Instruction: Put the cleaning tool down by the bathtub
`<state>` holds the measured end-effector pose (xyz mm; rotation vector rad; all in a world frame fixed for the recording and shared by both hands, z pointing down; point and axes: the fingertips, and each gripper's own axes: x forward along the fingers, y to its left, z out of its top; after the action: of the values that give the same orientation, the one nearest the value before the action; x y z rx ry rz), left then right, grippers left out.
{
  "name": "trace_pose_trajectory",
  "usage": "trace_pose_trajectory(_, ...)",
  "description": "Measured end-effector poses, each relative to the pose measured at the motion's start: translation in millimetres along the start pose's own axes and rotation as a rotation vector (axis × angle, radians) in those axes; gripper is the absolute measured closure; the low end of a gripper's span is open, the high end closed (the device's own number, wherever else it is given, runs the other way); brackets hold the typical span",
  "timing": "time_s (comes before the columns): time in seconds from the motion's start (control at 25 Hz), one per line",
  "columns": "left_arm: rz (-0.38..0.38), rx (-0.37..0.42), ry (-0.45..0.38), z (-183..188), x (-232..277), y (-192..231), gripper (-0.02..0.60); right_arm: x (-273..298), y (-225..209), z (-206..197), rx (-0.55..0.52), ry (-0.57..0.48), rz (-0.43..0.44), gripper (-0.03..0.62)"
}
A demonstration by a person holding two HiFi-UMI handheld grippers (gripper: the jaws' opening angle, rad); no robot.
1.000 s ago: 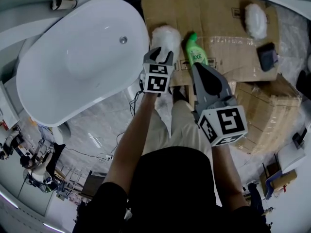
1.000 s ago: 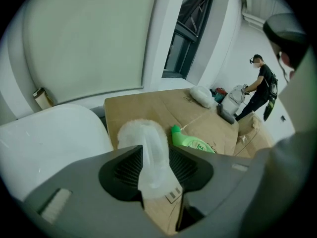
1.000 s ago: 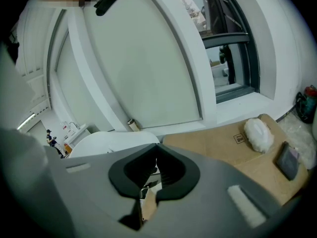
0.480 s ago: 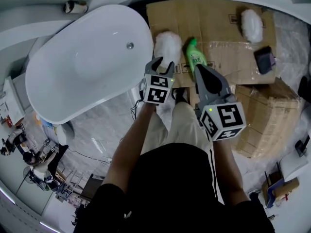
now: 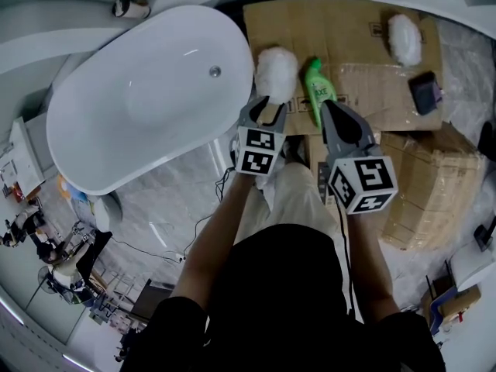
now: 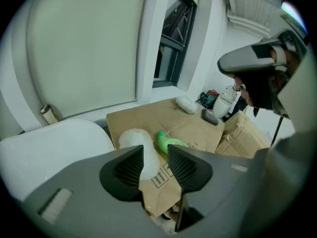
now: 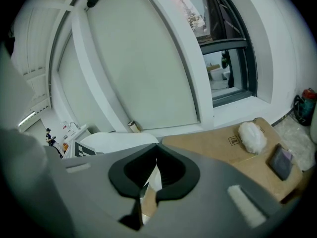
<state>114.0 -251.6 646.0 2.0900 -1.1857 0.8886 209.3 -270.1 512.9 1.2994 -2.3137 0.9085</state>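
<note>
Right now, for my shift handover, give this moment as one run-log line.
cleaning tool: lying on cardboard beside bathtub | left tongs: open, empty, just been closing slightly | right tongs: shut, empty

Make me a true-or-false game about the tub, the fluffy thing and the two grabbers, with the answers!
1. The green bottle lies on the cardboard. True.
2. The fluffy white cleaning tool is inside the bathtub. False: it lies on the cardboard beside the bathtub.
3. The left gripper holds the cleaning tool. False: its jaws stand apart, having just closed a little, with nothing between them.
4. The right gripper is shut. True.
</note>
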Motion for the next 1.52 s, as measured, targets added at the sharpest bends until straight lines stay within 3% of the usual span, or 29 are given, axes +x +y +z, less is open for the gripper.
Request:
trace_pose_trajectory(0.48,-0.033,0.031,-0.14,-8.4,-79.0,18.6,0.453,-22.1,63.8,-18.4,-0.032,-0.05,-0.076,0.586)
trace_pose_trajectory(0.92,-0.025,0.03,-0.277,-50.1,-193.2,66.6,0.486,-50.8,177.2,-44.3,-0.107,-0.11,-0.116,0.586)
trace_pose_trajectory(1.24,-0.054,0.043,-0.388,-66.8,-285.1,77.0,0.506,-96.5,251.9,-50.4,-0.163,-0.191,-0.161,0.586)
trace_pose_trajectory(1.52,-0.113,0.045,-0.44,-79.7,-346.3,73.8,0.523,-147.0,291.8,-67.6,-0.151,-0.255,-0.247,0.586)
